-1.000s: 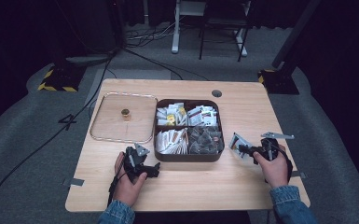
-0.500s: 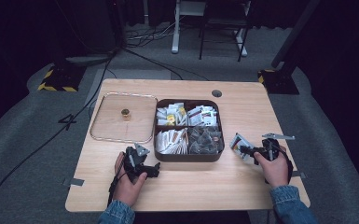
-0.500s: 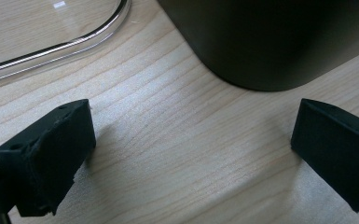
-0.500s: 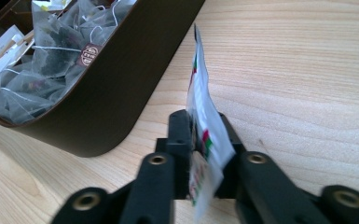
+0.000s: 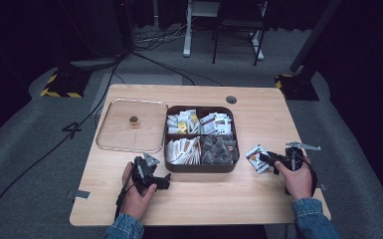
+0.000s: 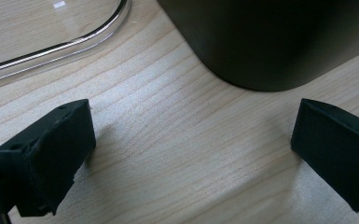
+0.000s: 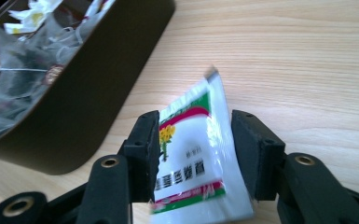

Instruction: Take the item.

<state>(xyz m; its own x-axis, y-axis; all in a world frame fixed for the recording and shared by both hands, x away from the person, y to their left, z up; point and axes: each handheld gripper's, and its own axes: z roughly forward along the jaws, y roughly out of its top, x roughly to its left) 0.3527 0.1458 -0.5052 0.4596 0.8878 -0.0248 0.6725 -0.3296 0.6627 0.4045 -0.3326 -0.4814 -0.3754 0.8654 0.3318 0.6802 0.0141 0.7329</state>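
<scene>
So the right gripper (image 7: 193, 154) had a white sachet (image 7: 196, 163) with a green and red print sitting between its jaws, pinched from both sides, just off the right side of the dark box (image 5: 201, 139) and over the wooden table (image 5: 258, 107). Left gripper (image 6: 191, 154) was spread wide with nothing in it, resting on the table by the box's near left corner, next to the clear tray (image 5: 129, 127)
</scene>
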